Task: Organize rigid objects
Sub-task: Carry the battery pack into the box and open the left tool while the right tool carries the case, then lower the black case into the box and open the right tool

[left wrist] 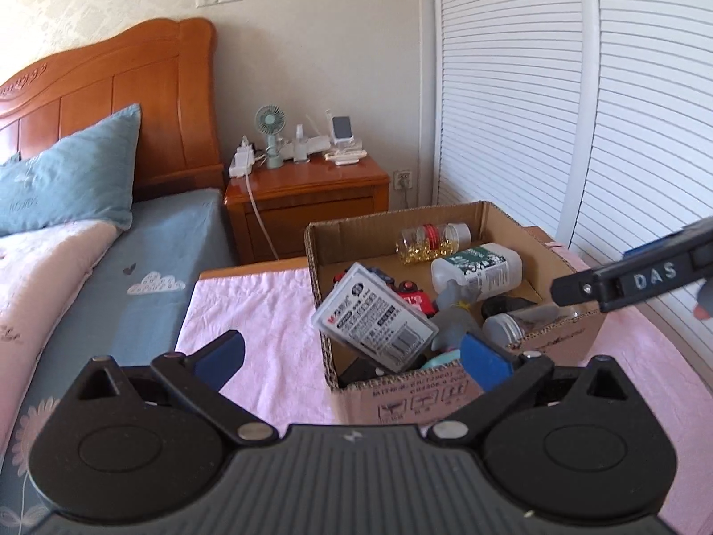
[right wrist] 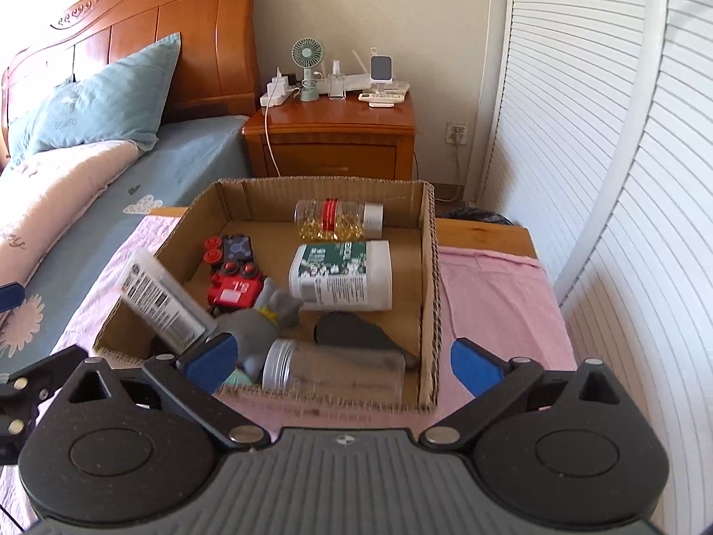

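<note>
Pink cloth covers your bench [right wrist: 490, 285], where a cardboard box [right wrist: 430, 267] holds bottles and toys. Your left gripper [left wrist: 352, 356] and right gripper [right wrist: 343, 356] both gape wide, gripping nothing.

wooden table [right wrist: 485, 234] under a pink cloth [right wrist: 490, 294], open cardboard box [right wrist: 430, 285] directly on the cloth

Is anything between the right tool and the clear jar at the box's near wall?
Only the cardboard box's near wall: the clear jar lies just behind it. The right tool stands open around it from above, with nothing on top of the jar.
</note>
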Demonstrator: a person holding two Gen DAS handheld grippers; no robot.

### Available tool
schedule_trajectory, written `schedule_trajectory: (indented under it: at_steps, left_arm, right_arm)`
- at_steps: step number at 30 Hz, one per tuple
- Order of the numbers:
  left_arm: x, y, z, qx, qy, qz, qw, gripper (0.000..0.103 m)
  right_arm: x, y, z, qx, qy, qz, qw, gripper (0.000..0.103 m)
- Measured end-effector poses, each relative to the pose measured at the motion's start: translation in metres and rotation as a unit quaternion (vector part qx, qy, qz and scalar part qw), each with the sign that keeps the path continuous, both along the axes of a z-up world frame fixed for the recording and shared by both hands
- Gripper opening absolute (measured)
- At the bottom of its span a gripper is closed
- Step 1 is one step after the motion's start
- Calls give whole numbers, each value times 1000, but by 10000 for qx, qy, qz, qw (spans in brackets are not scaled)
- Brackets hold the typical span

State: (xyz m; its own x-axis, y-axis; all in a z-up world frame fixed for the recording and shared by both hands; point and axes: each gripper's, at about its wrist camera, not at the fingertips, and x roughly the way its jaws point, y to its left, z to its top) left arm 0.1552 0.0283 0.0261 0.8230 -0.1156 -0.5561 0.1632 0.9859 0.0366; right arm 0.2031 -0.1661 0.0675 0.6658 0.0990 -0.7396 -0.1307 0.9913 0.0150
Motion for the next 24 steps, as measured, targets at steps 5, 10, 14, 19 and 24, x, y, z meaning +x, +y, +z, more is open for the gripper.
schedule_trajectory:
  at_steps: [5, 10, 14, 19, 24]
  left_arm:
    - [-19, -10, 9, -49, 262, 353, 9990, 102]
    - [-39, -25, 14, 19, 557, 564, 9969, 102]
    - [-48, -37, 14, 187, 791, 563, 9951, 102]
    - [-57, -39, 17, 142, 854, 555, 9947, 102]
    - [-59, -37, 23, 165, 827, 603, 9946, 102]
  right_arm:
    - [-39, 5, 8, -242, 21, -295, 9993, 103]
    - [-68, 3, 6, -199, 247, -567, 9979, 103]
    - [-84, 1, 6, -261, 304, -703, 9967, 103]
    - [-96, -3, 8, -240, 309, -754, 9964, 103]
    - [-100, -6, 14, -243, 232, -820, 9961, 103]
